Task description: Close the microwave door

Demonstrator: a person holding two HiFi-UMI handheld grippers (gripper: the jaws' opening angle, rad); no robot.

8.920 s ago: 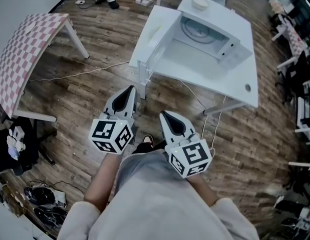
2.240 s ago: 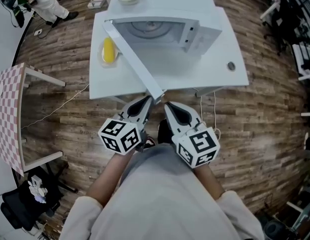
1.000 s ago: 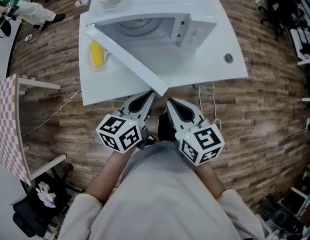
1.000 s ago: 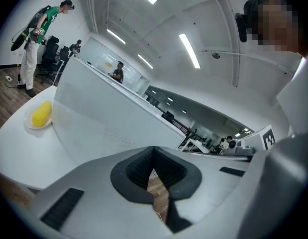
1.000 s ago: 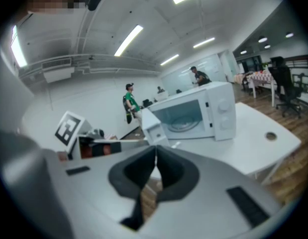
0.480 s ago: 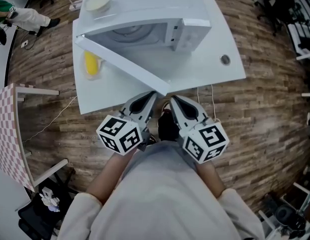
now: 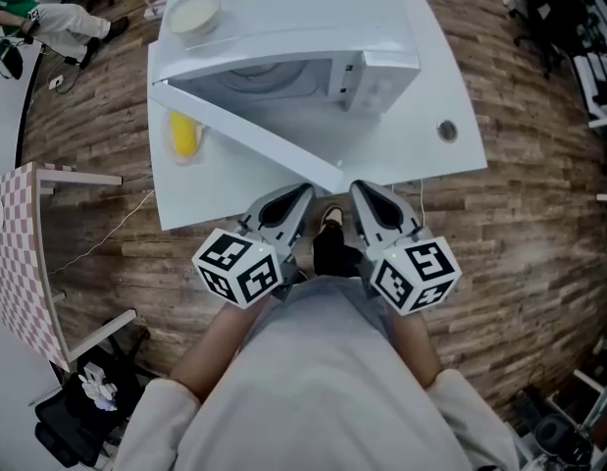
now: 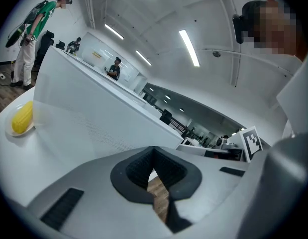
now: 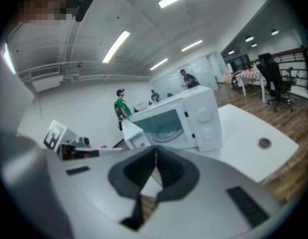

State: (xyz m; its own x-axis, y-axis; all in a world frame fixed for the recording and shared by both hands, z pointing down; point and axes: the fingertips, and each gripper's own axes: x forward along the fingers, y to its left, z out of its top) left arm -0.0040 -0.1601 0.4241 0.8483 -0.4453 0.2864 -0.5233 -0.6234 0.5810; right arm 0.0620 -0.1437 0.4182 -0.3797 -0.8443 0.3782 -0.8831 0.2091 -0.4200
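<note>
A white microwave stands on a white table, and its door is open, angled out from the hinge at the left toward me. The door's free end lies just ahead of my two grippers. My left gripper is shut and empty, with its tip close to that end; I cannot tell whether it touches. My right gripper, just to the right, is also shut and empty. In the left gripper view the door fills the scene beyond the shut left gripper. The right gripper view shows the microwave past the right gripper.
A bowl sits on top of the microwave. A yellow corn cob lies on a plate left of the door. The table has a cable hole at the right. A checkered table stands at the left. A person stands far left.
I have come up from a distance to the table's front. Over the last two seconds the door's angle to the oven front has narrowed. Both grippers stayed shut, and the right one shifted slightly right.
</note>
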